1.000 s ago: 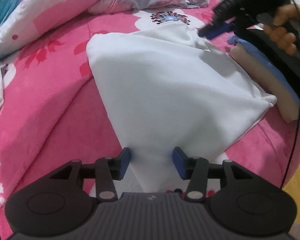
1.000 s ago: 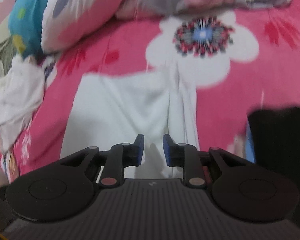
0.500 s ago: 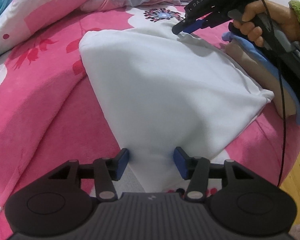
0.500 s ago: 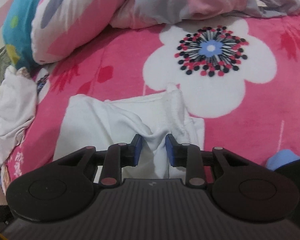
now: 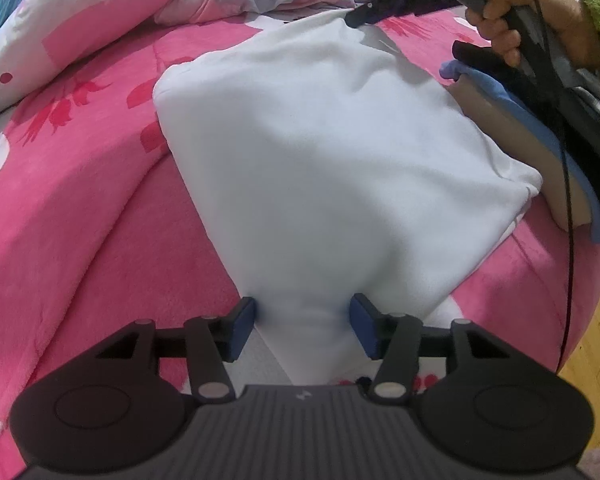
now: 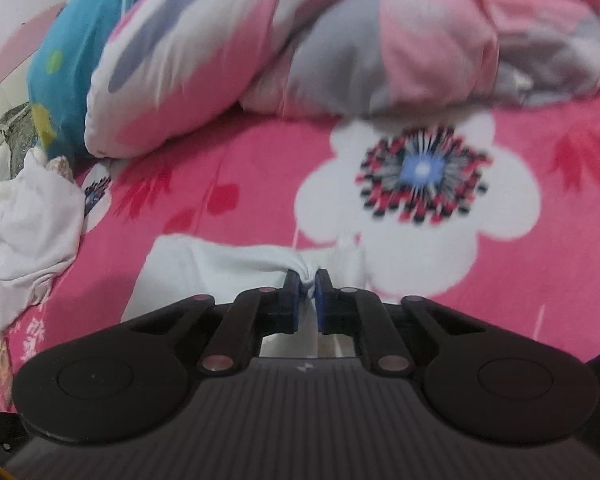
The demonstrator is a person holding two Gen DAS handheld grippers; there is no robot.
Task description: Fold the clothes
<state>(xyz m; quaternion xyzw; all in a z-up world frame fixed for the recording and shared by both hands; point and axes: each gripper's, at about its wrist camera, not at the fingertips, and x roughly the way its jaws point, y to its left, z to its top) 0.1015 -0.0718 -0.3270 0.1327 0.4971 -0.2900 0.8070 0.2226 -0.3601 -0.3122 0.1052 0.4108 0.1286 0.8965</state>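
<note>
Since a moment ago my right tongs [image 6: 308,280] have closed on the far edge of the white cloth [image 5: 320,168] and lifted it. The cloth lies on the pink blanket [image 5: 80,208]. My left tongs [image 5: 303,320] stand apart around the near corner. I think the fold begins now.

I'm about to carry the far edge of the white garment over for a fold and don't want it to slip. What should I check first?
1. Right gripper pinching the white garment: ok, cloth is bunched between its closed pads.
2. Left gripper gripping the near end: not ok, its pads stand apart with cloth only passing between them.
3. Garment lying flat between the two grippers: ok, mostly smooth.
4. Folded stack at the right clear of the garment: not ok, the garment's right corner lies against it.
5. Cable clear of the cloth: cannot tell.
</note>
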